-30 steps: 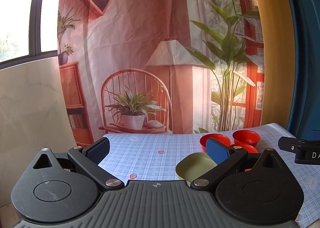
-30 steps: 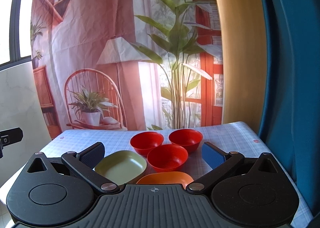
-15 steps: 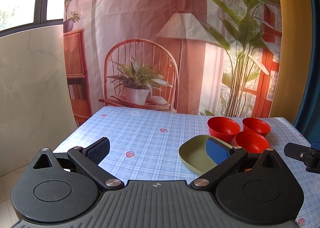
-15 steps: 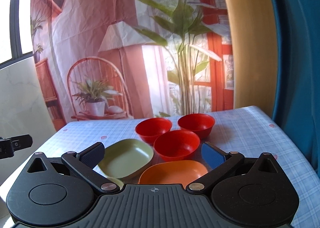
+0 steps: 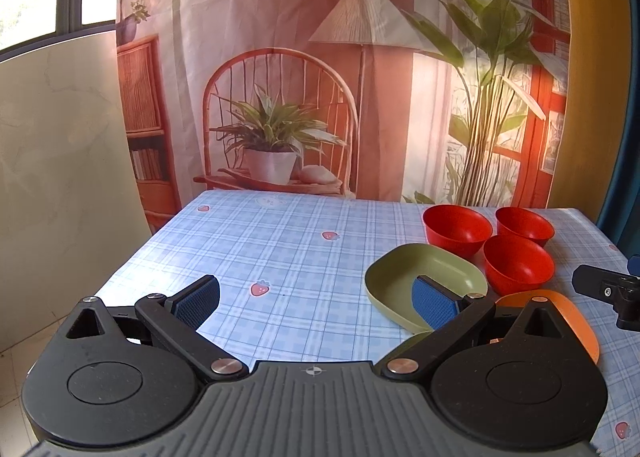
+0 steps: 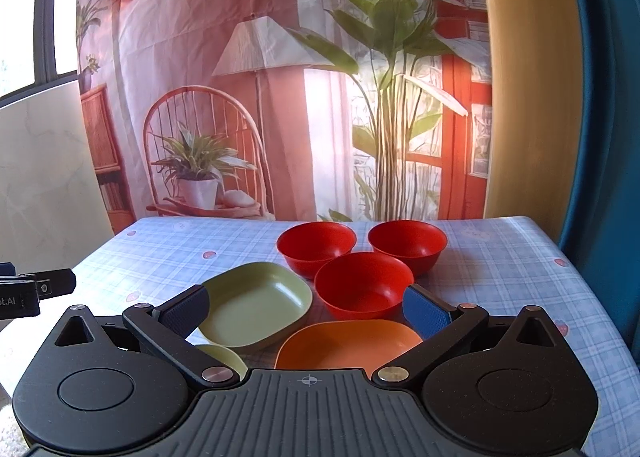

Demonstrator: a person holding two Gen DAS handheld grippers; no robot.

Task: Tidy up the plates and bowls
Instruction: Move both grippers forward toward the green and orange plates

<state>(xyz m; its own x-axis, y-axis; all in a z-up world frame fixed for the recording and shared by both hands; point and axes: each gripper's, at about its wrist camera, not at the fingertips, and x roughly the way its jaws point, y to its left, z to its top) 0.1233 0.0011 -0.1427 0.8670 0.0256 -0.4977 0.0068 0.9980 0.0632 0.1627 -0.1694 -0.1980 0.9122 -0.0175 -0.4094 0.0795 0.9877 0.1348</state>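
Three red bowls sit close together on the checked tablecloth: back left (image 6: 316, 247), back right (image 6: 407, 244), front (image 6: 363, 284). A green plate (image 6: 256, 303) lies left of the front bowl and an orange plate (image 6: 348, 343) lies in front of it. A second green dish edge (image 6: 222, 355) shows under the right gripper's left finger. My right gripper (image 6: 306, 309) is open and empty, above the plates. My left gripper (image 5: 316, 297) is open and empty, over the cloth left of the green plate (image 5: 424, 277); the bowls (image 5: 518, 263) lie to its right.
The table (image 5: 280, 241) has a blue checked cloth with strawberry prints. A printed backdrop (image 5: 320, 77) hangs behind the far edge. A marble panel (image 5: 60, 157) stands at the left. A blue curtain (image 6: 608, 137) is at the right.
Both grippers have tilted down and moved closer over the table, so more of the cloth and dishes shows. The dishes have not moved. Both stay open.
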